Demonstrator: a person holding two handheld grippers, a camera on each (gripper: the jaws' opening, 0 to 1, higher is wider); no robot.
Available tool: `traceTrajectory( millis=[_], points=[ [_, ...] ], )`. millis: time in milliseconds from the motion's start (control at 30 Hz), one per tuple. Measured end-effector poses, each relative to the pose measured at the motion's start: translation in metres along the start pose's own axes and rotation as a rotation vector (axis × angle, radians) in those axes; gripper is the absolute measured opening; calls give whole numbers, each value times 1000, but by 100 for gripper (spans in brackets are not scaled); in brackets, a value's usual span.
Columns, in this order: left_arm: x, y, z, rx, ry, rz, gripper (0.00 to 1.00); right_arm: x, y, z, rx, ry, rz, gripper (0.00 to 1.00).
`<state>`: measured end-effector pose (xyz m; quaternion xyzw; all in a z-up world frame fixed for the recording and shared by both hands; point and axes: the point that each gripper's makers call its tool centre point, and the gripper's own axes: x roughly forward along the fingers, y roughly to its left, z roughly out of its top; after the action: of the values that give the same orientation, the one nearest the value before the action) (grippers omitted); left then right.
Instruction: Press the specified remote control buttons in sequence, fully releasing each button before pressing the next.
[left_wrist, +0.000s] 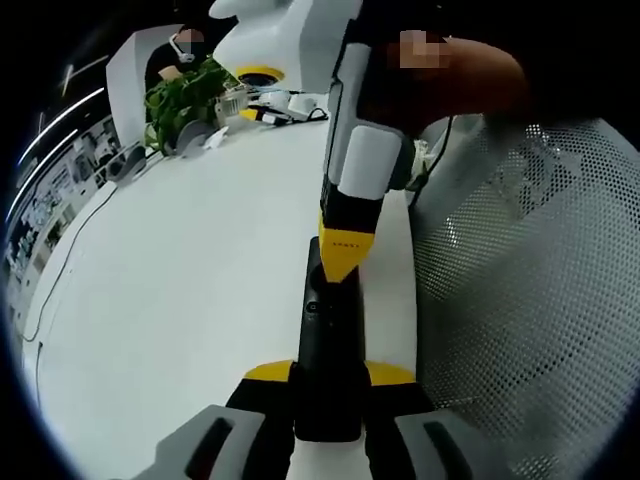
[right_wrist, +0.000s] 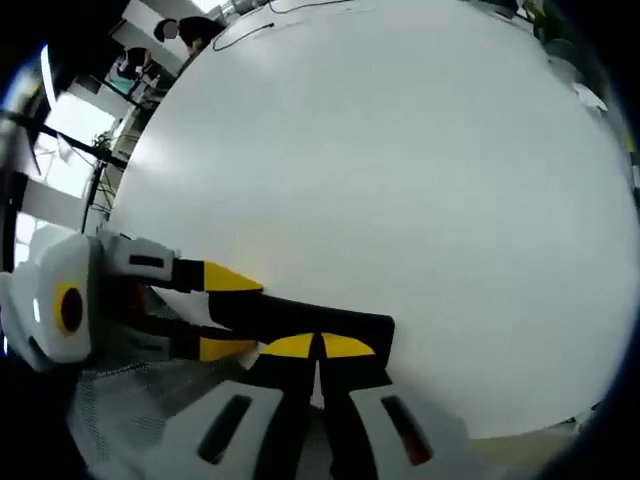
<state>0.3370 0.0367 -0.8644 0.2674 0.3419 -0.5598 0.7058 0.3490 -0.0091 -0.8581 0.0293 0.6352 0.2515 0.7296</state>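
Left hand-held gripper (left_wrist: 328, 378): I saw its two yellow-tipped jaws closed on the near end of the black remote control (left_wrist: 328, 350). They held it from both sides, and the remote pointed away from me along the jaws.

Right hand-held gripper (right_wrist: 319, 347): I saw its yellow tips pushed together with hardly any gap. They sat on top of the remote control (right_wrist: 300, 318), near its far end. In the left gripper view this same right hand-held gripper (left_wrist: 343, 262) came down from above with its yellow tip touching the top of the remote.

Remote control: It was long, thin and black. It was over the white worktop (left_wrist: 180, 280), close to the edge by me. One end was in the left jaws and the other end was under the right tips. I could not tell which button the tips touched.

Left hand-held gripper in the right gripper view (right_wrist: 215, 310): It came in from the left, white with a yellow ring, with its jaws on each side of the remote.

Mesh chair (left_wrist: 530, 280): A white net seat back stood just beside the worktop.

Far end of the worktop: I saw a green plant (left_wrist: 185, 100), some small things I could not make out, and a thin cable (left_wrist: 55, 270) along the edge.
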Motion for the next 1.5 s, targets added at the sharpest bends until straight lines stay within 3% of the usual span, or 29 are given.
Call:
traceTrajectory(
  millis=[100,233,500,800,1000,1233,1500],
  points=[
    [0,0,0,0,2,0,25,1,0,0,-25,-1,-10,0],
    [0,0,0,-2,6,1,25,2,0,1,-129,-30,-37,0],
    [0,0,0,-5,9,2,25,3,0,2,-295,-5,-113,0],
    [0,0,0,-4,16,1,25,2,-2,3,-211,-15,-85,0],
    [0,-1,1,1,15,3,24,0,-1,2,-56,-10,-11,0],
    [4,-12,5,42,2,-33,24,-1,4,9,-78,-66,0,0],
    [5,-12,5,45,1,-37,24,5,15,4,-105,-32,41,0]
  ],
)
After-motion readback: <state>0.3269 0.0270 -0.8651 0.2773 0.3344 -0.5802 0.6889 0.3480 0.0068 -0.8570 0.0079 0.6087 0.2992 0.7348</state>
